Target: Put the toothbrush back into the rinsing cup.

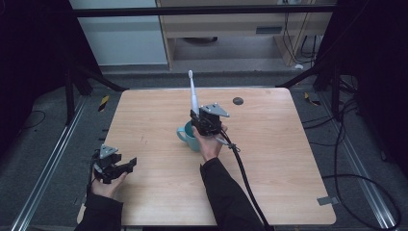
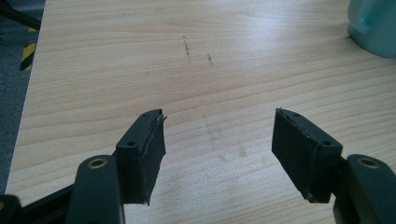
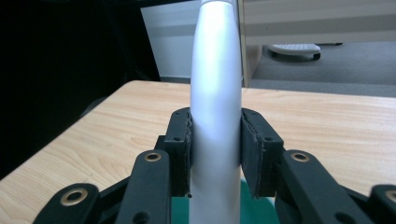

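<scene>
The right gripper is clamped on a toothbrush. In the right gripper view, both pads press the sides of the grey handle, which runs up between the jaws and out of the top of the frame. In the high view the toothbrush stands nearly upright above the gripper, its head pointing away from the person and tilted slightly left.

A teal cup sits on the table directly below the right gripper and partly hidden by it. Its handle faces left. In the right gripper view a green patch shows beneath the jaws, behind the toothbrush handle.

The left gripper rests in the left hand near the table's left front edge, well apart from the cup. Its 2 jaws stand wide apart with only bare tabletop between them. In the left gripper view the cup lies far ahead and to the right of the jaws.
</scene>
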Demonstrator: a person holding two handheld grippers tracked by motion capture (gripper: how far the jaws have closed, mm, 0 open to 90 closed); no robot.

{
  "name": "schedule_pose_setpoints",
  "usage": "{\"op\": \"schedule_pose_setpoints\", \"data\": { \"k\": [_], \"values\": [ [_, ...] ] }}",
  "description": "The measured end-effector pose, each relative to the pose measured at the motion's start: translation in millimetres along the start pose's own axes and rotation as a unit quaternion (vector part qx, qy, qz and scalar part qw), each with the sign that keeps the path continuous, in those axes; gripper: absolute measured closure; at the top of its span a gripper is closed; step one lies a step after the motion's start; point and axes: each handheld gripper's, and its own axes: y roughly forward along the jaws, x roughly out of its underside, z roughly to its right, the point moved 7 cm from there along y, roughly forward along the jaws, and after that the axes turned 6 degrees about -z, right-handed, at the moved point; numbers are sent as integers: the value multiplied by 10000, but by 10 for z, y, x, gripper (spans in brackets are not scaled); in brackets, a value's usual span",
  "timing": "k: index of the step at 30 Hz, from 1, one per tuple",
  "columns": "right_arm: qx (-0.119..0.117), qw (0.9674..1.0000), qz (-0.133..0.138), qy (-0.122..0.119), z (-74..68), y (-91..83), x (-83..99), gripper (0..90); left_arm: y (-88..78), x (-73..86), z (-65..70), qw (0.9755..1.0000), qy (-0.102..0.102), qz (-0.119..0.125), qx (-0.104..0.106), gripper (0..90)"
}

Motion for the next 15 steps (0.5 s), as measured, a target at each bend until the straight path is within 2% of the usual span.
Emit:
{"op": "schedule_pose_setpoints", "data": {
  "k": [15],
  "values": [
    [105,9993,-335,-113,24,87,267,660,1,-1,1,10000,1,2,-2,340]
  ]
}}
